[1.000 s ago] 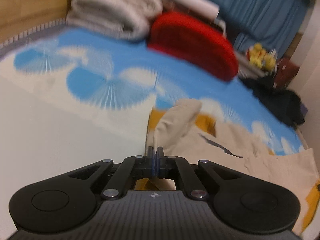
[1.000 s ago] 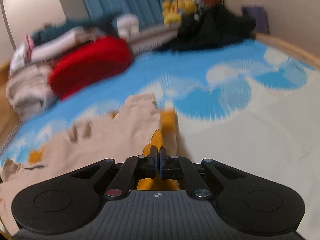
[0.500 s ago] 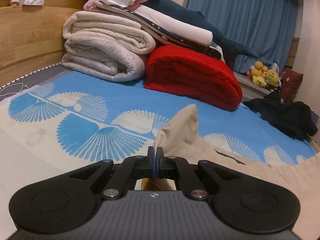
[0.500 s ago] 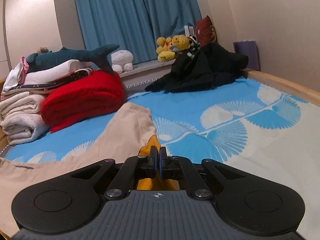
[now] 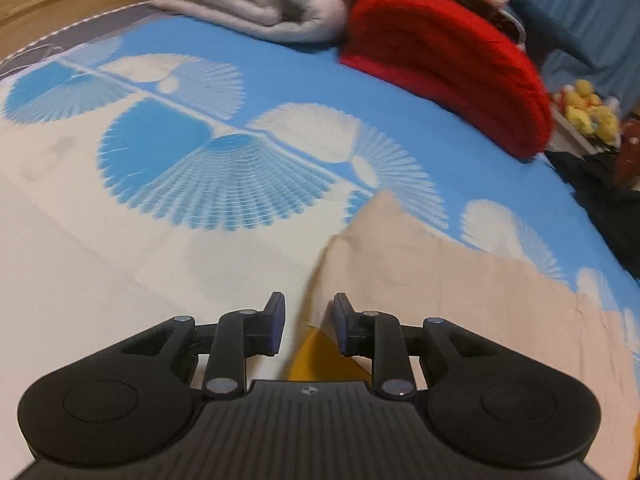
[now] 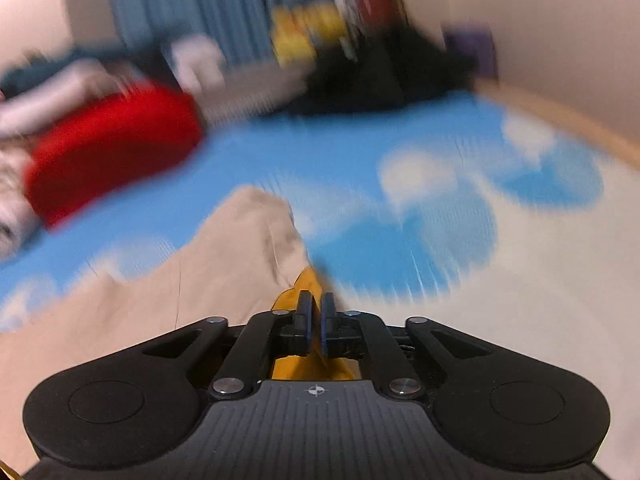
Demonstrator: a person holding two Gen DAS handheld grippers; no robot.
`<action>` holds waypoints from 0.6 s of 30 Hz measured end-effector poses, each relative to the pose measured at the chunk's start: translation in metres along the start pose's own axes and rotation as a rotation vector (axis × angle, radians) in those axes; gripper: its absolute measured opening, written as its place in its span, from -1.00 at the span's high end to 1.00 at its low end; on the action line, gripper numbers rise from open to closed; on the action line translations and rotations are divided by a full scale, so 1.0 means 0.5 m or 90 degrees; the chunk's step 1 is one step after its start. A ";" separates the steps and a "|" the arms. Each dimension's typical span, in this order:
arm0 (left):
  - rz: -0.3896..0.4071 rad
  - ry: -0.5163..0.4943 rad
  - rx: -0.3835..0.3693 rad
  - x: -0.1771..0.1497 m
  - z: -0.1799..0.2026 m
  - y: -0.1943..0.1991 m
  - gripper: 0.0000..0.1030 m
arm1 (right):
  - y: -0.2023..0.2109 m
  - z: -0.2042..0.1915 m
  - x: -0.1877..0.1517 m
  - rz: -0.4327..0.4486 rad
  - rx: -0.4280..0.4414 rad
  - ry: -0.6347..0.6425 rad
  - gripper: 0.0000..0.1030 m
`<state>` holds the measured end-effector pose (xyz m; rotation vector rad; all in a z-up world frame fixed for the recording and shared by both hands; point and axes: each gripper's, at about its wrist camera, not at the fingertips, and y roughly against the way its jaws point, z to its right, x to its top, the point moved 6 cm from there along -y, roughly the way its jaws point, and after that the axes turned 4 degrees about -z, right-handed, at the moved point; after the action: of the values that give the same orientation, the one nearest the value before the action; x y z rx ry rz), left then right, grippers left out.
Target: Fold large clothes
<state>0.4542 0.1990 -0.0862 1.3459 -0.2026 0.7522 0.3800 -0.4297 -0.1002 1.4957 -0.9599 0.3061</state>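
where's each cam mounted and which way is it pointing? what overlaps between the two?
Left wrist: sits on the left gripper, looks along its open fingers over the beige garment toward the red blanket and the grey folded bedding; only the gripper body shows.
Right wrist: sits on the right gripper, fingers nearly shut with the garment's yellow part between them, faces the blurred curtain and black clothes.
Shared: garment, red blanket, blue-patterned bed cover, yellow plush toys.

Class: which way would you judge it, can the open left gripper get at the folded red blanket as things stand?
Probably yes: the left gripper is open and holds nothing, and only flat blue-patterned bedsheet lies between it and the folded red blanket.
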 end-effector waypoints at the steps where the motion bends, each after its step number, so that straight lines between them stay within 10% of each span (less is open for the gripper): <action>1: 0.008 0.002 -0.006 0.006 -0.001 0.012 0.47 | -0.015 0.006 -0.010 -0.025 -0.011 -0.001 0.83; 6: 0.002 -0.053 -0.119 -0.005 0.048 0.061 0.35 | -0.036 0.026 -0.031 -0.081 -0.005 -0.014 0.12; 8: -0.039 -0.089 -0.146 -0.031 0.066 0.046 0.25 | -0.046 0.029 -0.044 -0.115 0.019 -0.028 0.19; 10: -0.100 -0.127 -0.117 -0.070 0.069 0.005 0.24 | -0.038 0.021 -0.050 -0.113 0.036 -0.018 0.93; 15: -0.110 -0.155 0.005 -0.089 0.044 -0.015 0.26 | 0.005 0.008 -0.032 -0.020 0.044 -0.006 0.95; 18: -0.078 -0.212 -0.046 -0.099 0.097 0.045 0.25 | -0.009 0.016 -0.045 -0.046 -0.007 -0.003 0.88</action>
<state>0.4172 0.1364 -0.0830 1.3959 -0.4027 0.4107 0.3666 -0.4290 -0.1205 1.5185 -0.9077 0.2441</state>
